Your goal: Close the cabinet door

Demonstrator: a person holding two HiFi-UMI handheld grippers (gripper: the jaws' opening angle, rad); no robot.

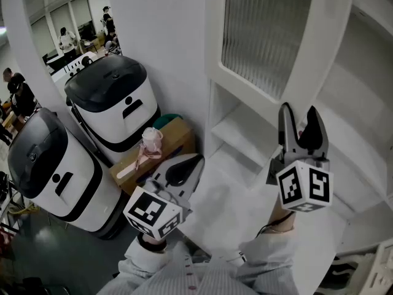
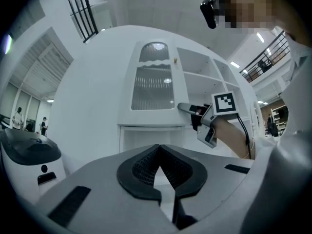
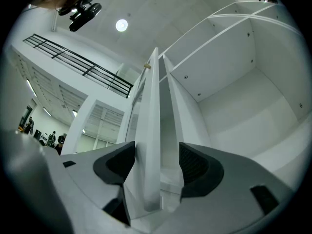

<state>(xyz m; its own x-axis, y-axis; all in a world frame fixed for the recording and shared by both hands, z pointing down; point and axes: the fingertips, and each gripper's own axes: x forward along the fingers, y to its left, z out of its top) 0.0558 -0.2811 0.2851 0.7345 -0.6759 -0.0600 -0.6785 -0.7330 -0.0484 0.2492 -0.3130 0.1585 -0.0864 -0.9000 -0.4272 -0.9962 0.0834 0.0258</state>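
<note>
Two grippers, left gripper (image 1: 191,163) and right gripper (image 1: 299,117), one glazed cabinet door (image 1: 270,35), two white machines with black lids (image 1: 116,106) (image 1: 52,174), one cardboard box (image 1: 175,137), perhaps four distant people (image 1: 64,39).

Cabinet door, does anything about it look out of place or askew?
The cabinet door stands ajar, swung out from the shelves, its edge between the open jaws of the right gripper. Nothing looks damaged or spilled.

Cool, even indoor light; a round ceiling lamp (image 3: 121,25) glares above the cabinet door (image 3: 152,130); the fisheye edges darken and curve.
</note>
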